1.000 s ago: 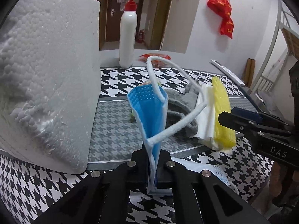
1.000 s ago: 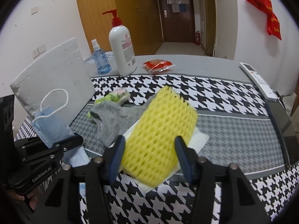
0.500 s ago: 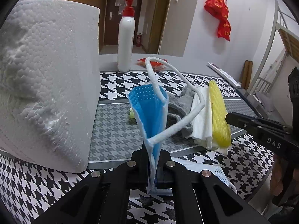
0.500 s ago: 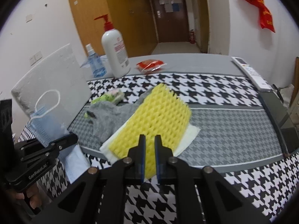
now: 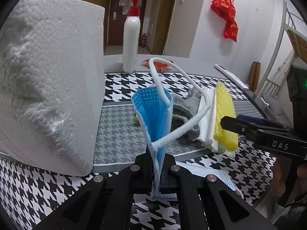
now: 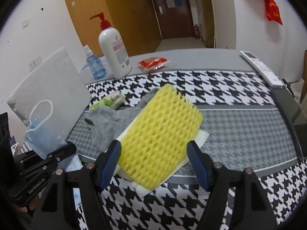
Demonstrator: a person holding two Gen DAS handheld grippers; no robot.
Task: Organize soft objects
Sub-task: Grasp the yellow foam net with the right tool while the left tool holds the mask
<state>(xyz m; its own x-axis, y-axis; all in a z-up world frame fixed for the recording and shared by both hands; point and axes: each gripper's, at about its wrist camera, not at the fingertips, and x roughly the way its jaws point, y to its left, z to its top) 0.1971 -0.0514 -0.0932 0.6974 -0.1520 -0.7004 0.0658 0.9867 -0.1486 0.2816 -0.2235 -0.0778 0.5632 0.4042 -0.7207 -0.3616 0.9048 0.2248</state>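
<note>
From the left wrist view, our left claw (image 5: 156,169) is pressed together on a blue face mask (image 5: 153,118), pinching its lower edge so the pleated cloth stands straight up from the tips, with the white ear loop (image 5: 180,99) arching off to the right. Just left of the claw sits a big white foam block (image 5: 49,80), pebbly and dented. Past the tips lies the soft pile: a fuzzy grey sock (image 5: 184,111), folded white tissue (image 5: 207,126) and a yellow foam net (image 5: 225,118).

From the right wrist view, our right claw (image 6: 153,161) is spreading its jaws right now, and the yellow foam net (image 6: 159,134) sits between the blue pads but they aren't pressing on it. That net is a springy honeycomb sleeve lying on the tissue (image 6: 201,140), dead ahead of the claw on the houndstooth desk (image 6: 230,88). The grey sock (image 6: 107,122) is ahead and to the left.

We reckon we're mid-sorting: mask in hand, net next. It'll squash easily, so the next move wants a gentle squeeze, keeping the tissue out of the grab.
</note>
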